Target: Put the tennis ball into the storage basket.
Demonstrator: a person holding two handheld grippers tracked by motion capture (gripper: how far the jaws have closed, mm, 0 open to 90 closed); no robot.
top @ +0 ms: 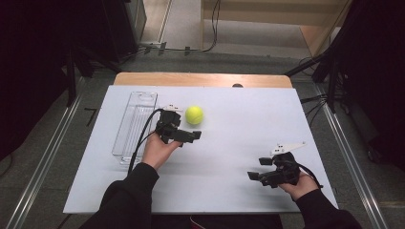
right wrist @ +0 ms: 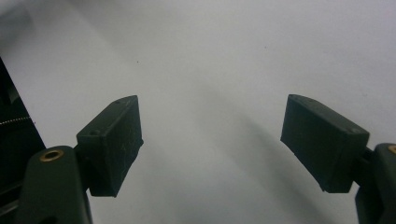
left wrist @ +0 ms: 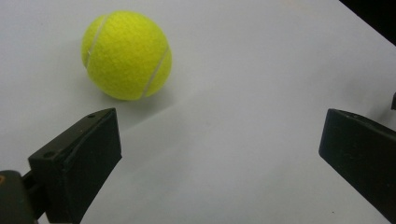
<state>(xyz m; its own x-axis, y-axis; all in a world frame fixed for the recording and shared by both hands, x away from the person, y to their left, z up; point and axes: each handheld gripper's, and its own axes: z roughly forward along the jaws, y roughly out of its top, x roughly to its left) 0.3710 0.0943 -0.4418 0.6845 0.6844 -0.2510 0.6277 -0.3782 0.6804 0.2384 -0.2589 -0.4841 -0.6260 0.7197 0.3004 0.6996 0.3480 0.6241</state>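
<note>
A yellow tennis ball [top: 194, 115] lies on the white tabletop [top: 239, 124], just beyond my left gripper [top: 186, 125]. That gripper is open with nothing between its jaws. In the left gripper view the ball [left wrist: 126, 55] sits ahead and to the left of the left jaw, apart from it, while the gripper [left wrist: 219, 130] has bare table between its wide-spread jaws. My right gripper [top: 258, 168] rests near the front right of the table, also open and empty. In its own view the right gripper [right wrist: 212, 121] looks down at plain white surface.
A long clear plastic tray [top: 135, 126] lies lengthwise at the left of the table, close beside the left hand and its cable. The wooden table edge [top: 200, 79] runs along the far side. Metal rails and cables lie on the floor around the table.
</note>
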